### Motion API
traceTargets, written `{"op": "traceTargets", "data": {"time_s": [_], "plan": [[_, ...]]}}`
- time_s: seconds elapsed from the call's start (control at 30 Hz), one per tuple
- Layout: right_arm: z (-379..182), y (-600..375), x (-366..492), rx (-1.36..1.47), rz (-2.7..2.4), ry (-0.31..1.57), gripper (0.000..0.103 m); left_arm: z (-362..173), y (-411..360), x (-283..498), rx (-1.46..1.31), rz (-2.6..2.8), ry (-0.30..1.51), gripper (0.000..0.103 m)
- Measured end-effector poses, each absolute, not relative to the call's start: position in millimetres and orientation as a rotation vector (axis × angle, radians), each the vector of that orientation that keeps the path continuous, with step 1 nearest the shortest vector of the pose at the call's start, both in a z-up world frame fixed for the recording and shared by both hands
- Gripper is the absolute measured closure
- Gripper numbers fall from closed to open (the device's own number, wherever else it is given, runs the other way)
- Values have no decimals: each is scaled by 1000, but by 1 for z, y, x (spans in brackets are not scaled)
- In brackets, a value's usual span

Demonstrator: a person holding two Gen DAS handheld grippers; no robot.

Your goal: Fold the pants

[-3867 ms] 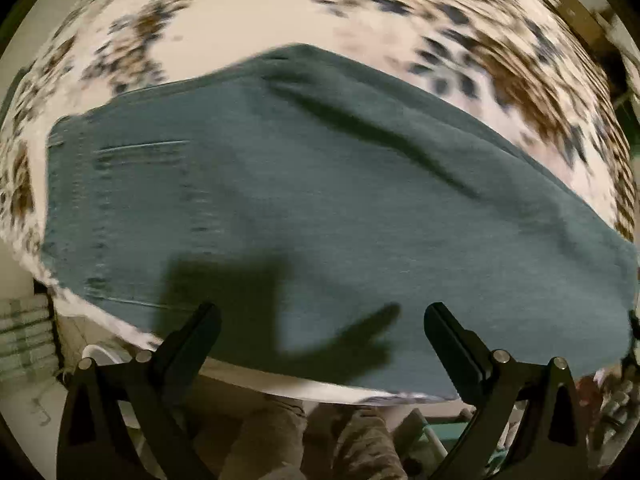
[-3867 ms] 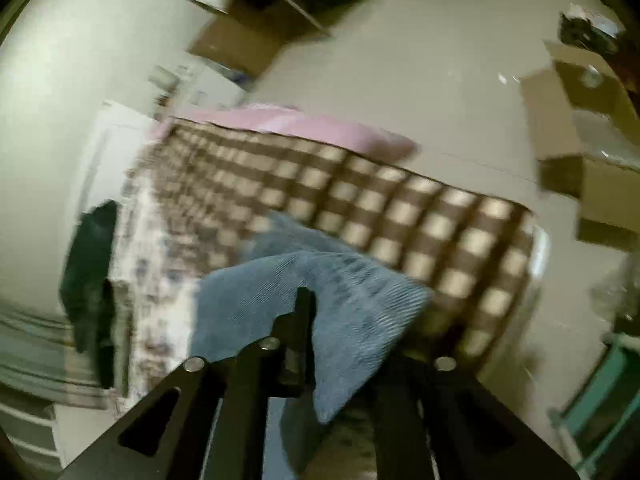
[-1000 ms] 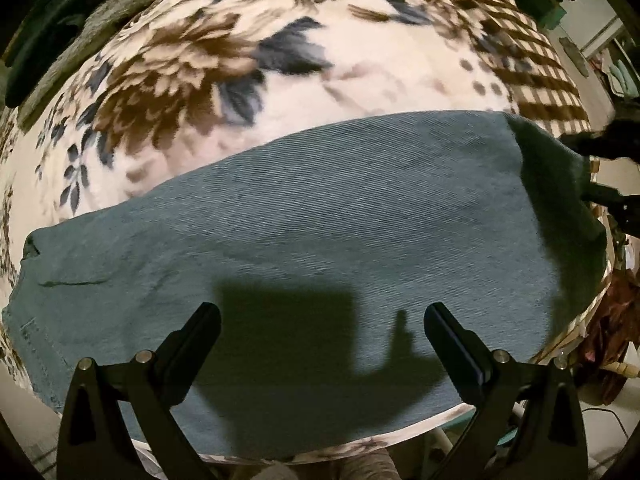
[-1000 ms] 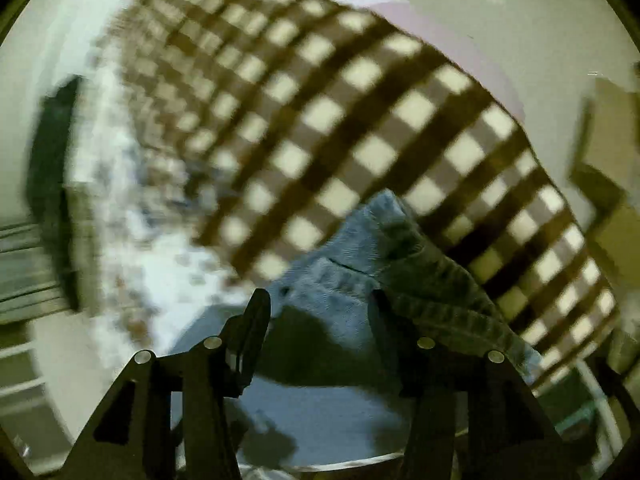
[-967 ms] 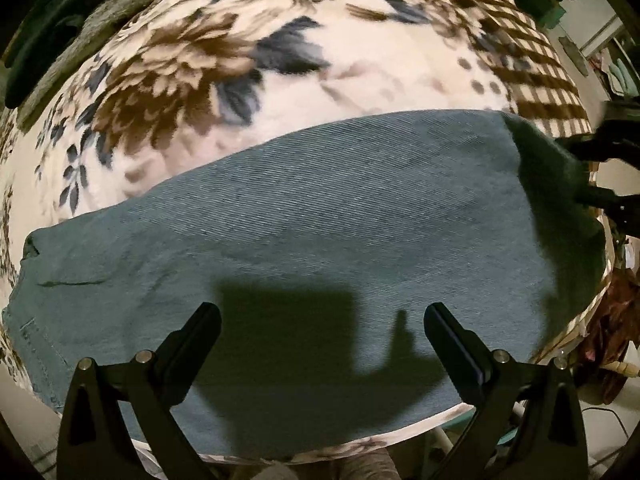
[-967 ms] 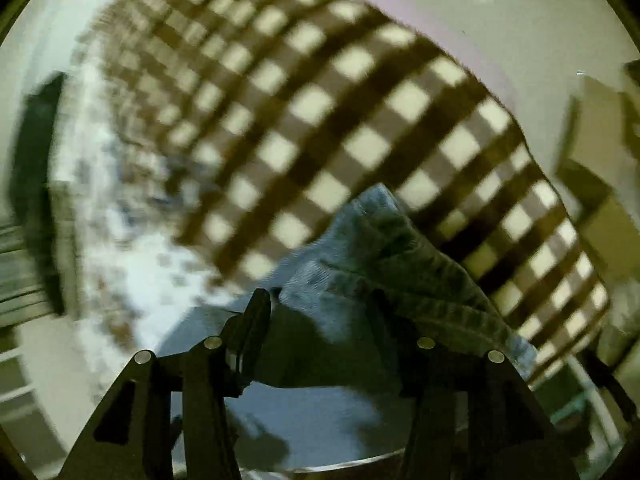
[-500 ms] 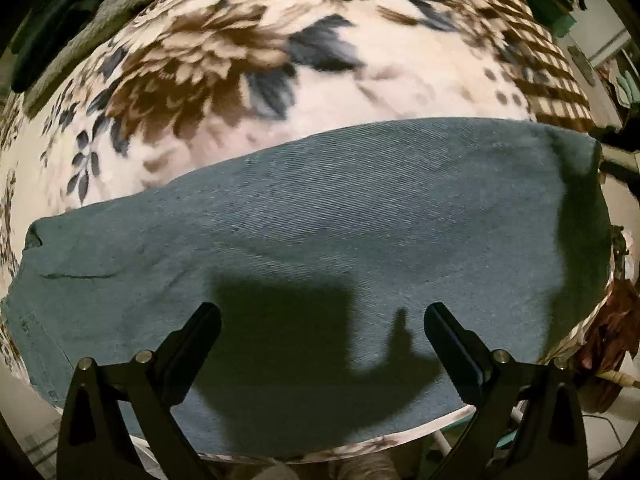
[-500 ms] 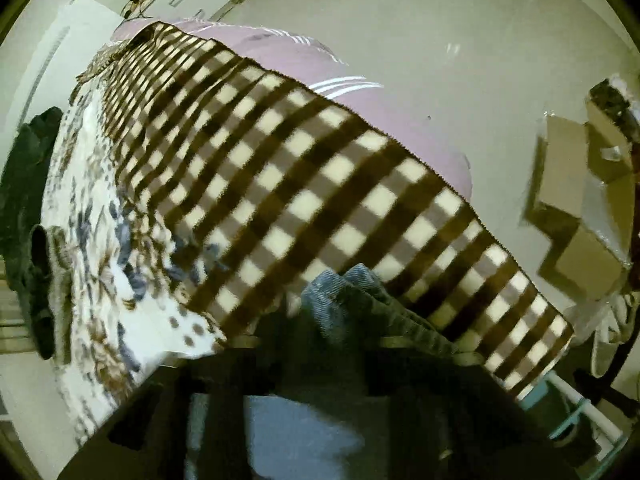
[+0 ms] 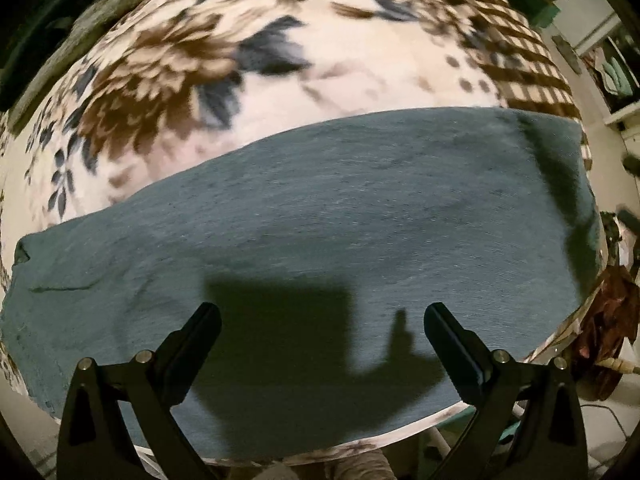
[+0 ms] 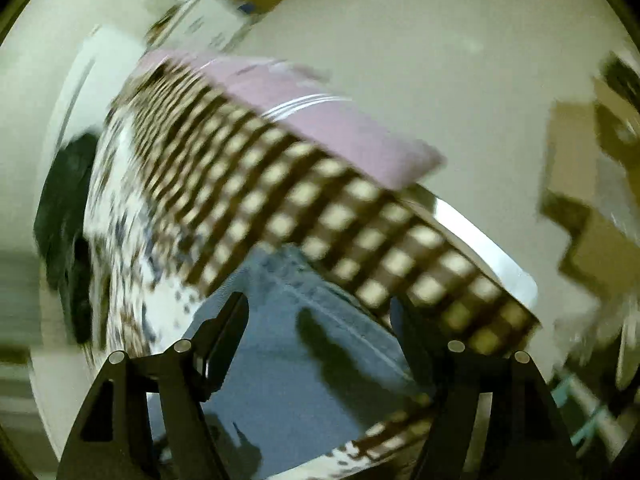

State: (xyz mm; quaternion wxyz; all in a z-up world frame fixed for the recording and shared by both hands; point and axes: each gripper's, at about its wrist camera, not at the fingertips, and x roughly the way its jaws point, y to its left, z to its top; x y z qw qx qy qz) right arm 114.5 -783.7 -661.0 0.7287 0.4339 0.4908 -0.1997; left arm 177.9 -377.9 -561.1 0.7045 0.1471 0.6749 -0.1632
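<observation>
Both tools, left (image 9: 322,322) and right (image 10: 318,316), gape empty above flat grey-blue denim pants (image 9: 320,216). Risk: a one-layer pinch skews the fold.

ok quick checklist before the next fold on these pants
1. Left gripper open and empty: ok.
2. Right gripper open, nothing between its fingers: ok.
3. Pants lying flat on the floral blanket: ok, only a small crease near the left end.
4. Near edge of the pants on the bed: cannot tell, it runs close to the blanket's edge.
5. Right wrist view sharp enough to aim: not ok, blurred.
</observation>
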Motion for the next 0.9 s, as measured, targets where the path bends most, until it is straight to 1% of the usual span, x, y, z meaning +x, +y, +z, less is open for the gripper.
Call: {"op": "traceTargets", "data": {"time_s": [0.1,0.13,0.17,0.2,0.23,0.27,0.3,0.4,0.47,0.5,0.57,0.6,0.67,0.77,0.87,0.9], "plan": [[-664,-770,158,777,-318,1191,28,-560,-392,170,337,-376,1501,0],[-669,-765,170,717,-290,1239,28,-560,-395,167,337,-379,1502,0],[-674,-758,183,639,-266,1294,32,-561,-397,166,338,-380,1503,0],[-681,-749,195,528,-269,1350,49,-561,-400,164,338,-381,1505,0],[-685,-743,202,431,-288,1386,72,-561,-402,162,337,-381,1507,0],[-687,-740,206,328,-339,1403,74,-561,-404,160,336,-381,1508,0],[-687,-744,205,277,-407,1397,73,-560,-406,158,335,-382,1508,0],[-678,-770,190,443,-505,1337,73,-557,-406,155,340,-385,1498,0],[-668,-778,174,440,-625,1311,73,-557,-405,157,347,-382,1490,0],[-663,-782,162,514,-631,1284,68,-557,-405,157,347,-378,1490,0],[-658,-790,127,756,-565,1204,57,-555,-399,159,343,-371,1491,0],[-658,-790,109,849,-535,1166,48,-558,-396,163,341,-366,1492,0],[-665,-788,68,1016,-497,1087,47,-563,-392,162,337,-350,1502,0],[-695,-772,22,1220,-456,1024,47,-573,-390,161,350,-329,1505,0],[-730,-759,-1,1382,-374,929,47,-591,-391,158,379,-313,1530,0],[-739,-752,-2,1410,-345,883,45,-595,-390,158,364,-316,1538,0]]}}
